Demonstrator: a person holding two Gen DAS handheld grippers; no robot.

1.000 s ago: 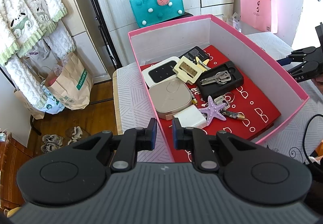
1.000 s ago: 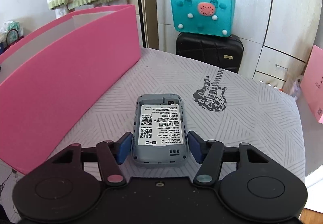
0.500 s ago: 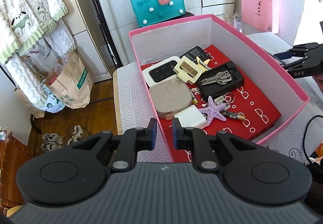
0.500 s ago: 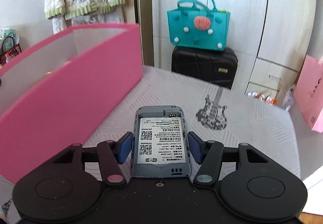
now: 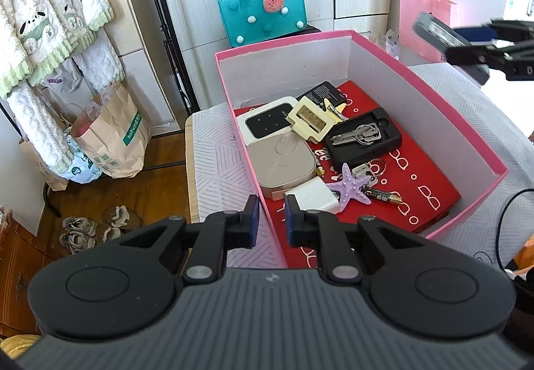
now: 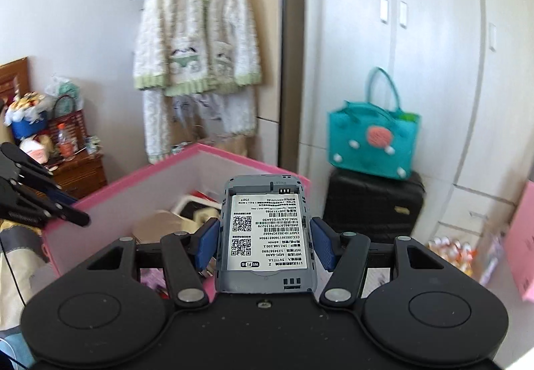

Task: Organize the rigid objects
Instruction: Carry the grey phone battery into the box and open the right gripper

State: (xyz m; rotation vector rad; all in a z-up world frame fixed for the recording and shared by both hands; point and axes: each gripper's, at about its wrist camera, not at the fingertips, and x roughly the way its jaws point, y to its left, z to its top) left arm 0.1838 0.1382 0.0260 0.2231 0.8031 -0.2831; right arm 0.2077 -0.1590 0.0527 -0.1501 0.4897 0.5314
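My right gripper (image 6: pixel 263 243) is shut on a grey pocket wifi router (image 6: pixel 265 235), label side up, and holds it in the air over the near rim of the pink box (image 6: pixel 140 183). In the left wrist view the router (image 5: pixel 444 39) and the right gripper (image 5: pixel 480 43) hang above the box's far right wall (image 5: pixel 434 93). My left gripper (image 5: pixel 269 220) is nearly shut and empty, astride the box's near left corner. The box holds a white router (image 5: pixel 267 124), a gold case (image 5: pixel 283 163), a key tray (image 5: pixel 362 136), a purple starfish (image 5: pixel 350 188) and a battery (image 5: pixel 383 196).
The box stands on a white patterned tablecloth (image 5: pixel 217 156). A teal bag (image 6: pixel 373 143) sits on a black suitcase (image 6: pixel 373 206) behind the table. A pink paper bag (image 5: pixel 427 23) hangs at the right. A black cable (image 5: pixel 507 216) lies near the box's right corner.
My right gripper has lifted the grey router off the tablecloth and carried it up and left, over the pink box. My left gripper has stayed in place.
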